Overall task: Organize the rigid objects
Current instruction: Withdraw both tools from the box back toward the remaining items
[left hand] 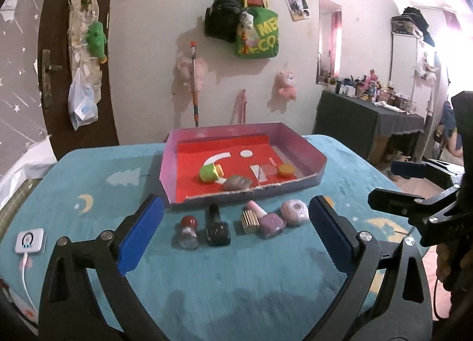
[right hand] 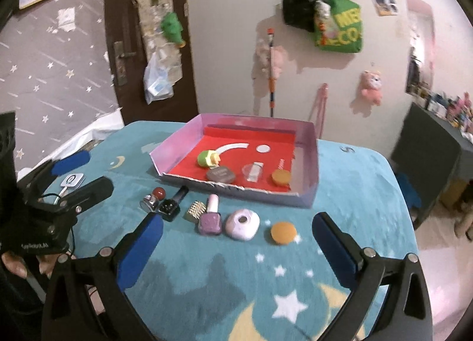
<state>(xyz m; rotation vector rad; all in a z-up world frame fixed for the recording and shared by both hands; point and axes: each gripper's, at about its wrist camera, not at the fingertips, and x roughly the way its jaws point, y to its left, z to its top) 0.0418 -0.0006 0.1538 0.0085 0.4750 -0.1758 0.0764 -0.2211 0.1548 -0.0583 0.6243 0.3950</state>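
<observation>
My left gripper (left hand: 236, 234) hovers above the teal cloth (left hand: 236, 287), fingers spread wide, nothing between them. Just ahead of the gap, running from my left finger to my right one, stand a small clear jar with a red cap (left hand: 188, 231), a black bottle (left hand: 218, 227), a ribbed gold piece (left hand: 249, 221), a purple nail polish bottle (left hand: 270, 221) and a round lilac case (left hand: 294, 212); the gold piece touches the polish bottle. Beyond that row lies the shallow tray (left hand: 298, 145) with its red floor, holding a green and yellow toy (left hand: 210, 173), a brown oval compact (left hand: 236, 182), a clear plastic piece (left hand: 261, 171) and an orange cap (left hand: 286, 170).

My right gripper (right hand: 238, 240) is likewise spread wide and holds nothing. Between its fingertips and the tray sit the lilac case and an orange disc (right hand: 283, 232), the disc nearer my right finger. Outside my left finger, on the cloth, lies a white device (right hand: 72, 180) on a cord.
</observation>
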